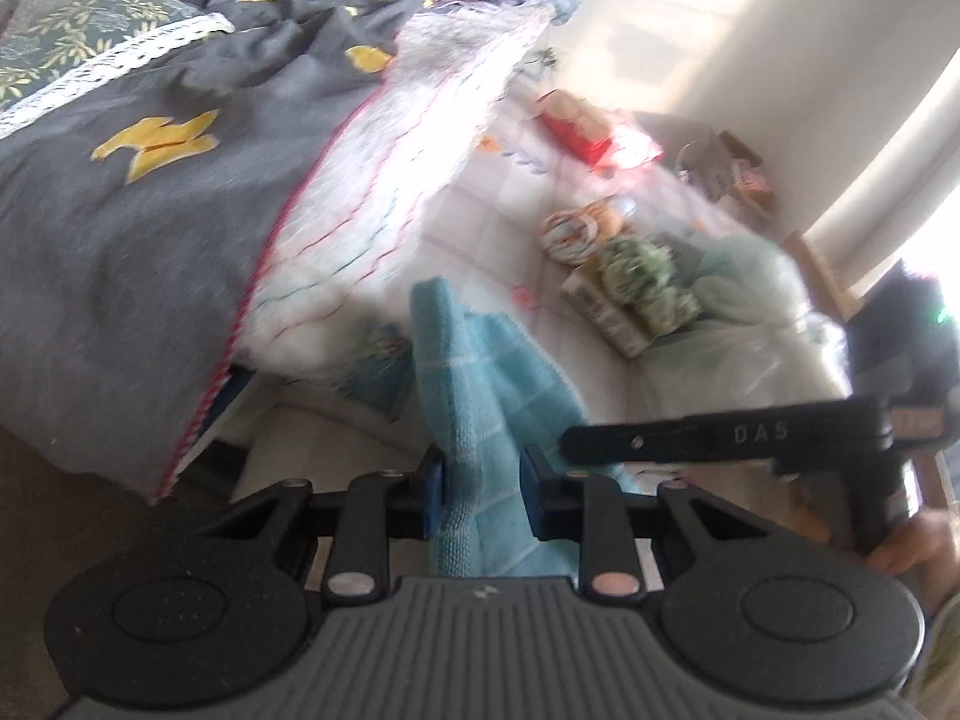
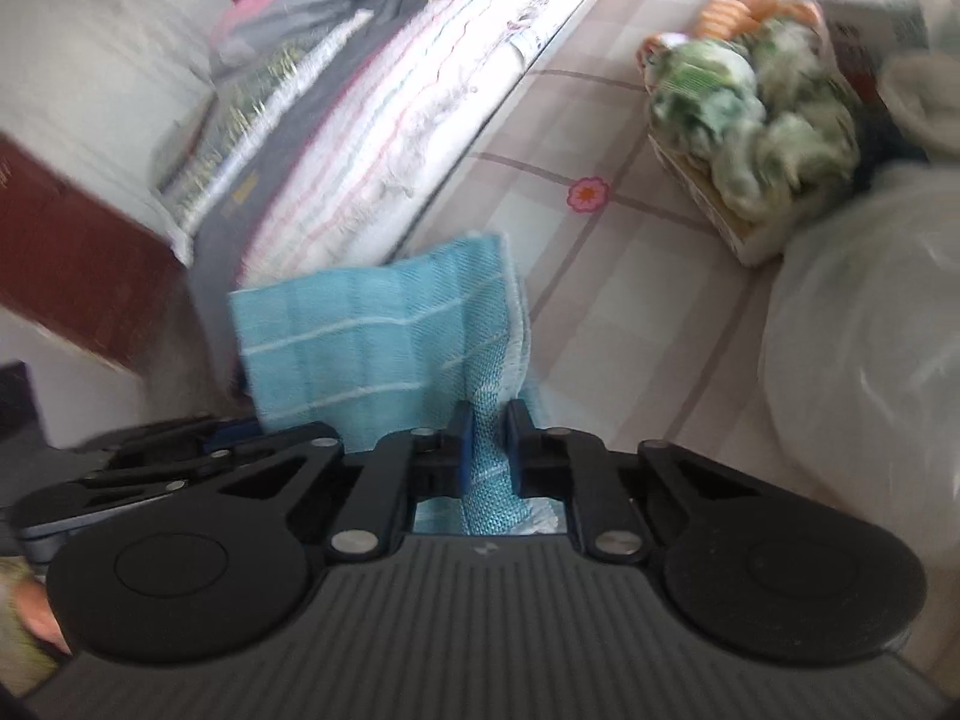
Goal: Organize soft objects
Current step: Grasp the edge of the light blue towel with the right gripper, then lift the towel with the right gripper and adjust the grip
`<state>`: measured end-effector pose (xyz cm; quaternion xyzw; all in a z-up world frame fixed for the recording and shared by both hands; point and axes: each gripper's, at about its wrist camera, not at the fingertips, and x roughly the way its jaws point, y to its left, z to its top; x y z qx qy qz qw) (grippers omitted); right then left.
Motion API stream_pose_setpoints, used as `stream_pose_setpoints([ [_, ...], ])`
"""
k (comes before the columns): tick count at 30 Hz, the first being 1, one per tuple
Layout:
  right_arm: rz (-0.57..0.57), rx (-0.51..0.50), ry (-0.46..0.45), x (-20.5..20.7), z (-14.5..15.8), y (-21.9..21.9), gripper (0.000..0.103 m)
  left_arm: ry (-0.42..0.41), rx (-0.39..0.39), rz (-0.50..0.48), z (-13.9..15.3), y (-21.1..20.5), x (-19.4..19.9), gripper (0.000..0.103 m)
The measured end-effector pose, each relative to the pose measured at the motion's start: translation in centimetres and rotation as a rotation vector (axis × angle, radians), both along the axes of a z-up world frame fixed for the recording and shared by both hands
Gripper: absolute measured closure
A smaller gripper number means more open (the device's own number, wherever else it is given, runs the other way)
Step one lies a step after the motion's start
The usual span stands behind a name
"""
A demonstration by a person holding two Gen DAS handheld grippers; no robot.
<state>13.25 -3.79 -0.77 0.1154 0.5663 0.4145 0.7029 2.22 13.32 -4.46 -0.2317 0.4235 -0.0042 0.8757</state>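
Observation:
A light blue checked towel (image 1: 480, 360) hangs bunched between the blue pads of my left gripper (image 1: 483, 468), which is shut on it. In the right wrist view the same towel (image 2: 372, 336) spreads out as a folded sheet, and one corner is pinched in my right gripper (image 2: 487, 420), also shut on it. The right gripper's black finger (image 1: 660, 435) reaches in from the right, just beside the left one's jaws. The left gripper's frame (image 2: 168, 462) shows at lower left. Both views are blurred.
A grey quilt with yellow shapes (image 1: 150, 210) and a white stitched quilt (image 1: 390, 180) hang over a bed edge. A checked tablecloth (image 2: 600, 276) bears a green-white bundle on a box (image 2: 750, 120), a white plastic bag (image 2: 870, 330) and a red pack (image 1: 576, 126).

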Motion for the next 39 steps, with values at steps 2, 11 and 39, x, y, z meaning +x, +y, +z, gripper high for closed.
stream_pose_setpoints([
  [2,-0.022,0.037,0.039,0.1,-0.2,-0.8,0.093,-0.014,-0.032,-0.017,0.2,-0.2,0.6,0.076],
  [11,-0.175,0.172,0.287,1.3,-3.6,-3.9,0.087,-0.043,-0.085,-0.101,-0.4,-2.7,3.5,0.046],
  [39,-0.128,0.26,0.162,0.7,-1.2,-4.2,0.062,0.098,-0.221,-0.036,-1.2,0.8,1.7,0.079],
])
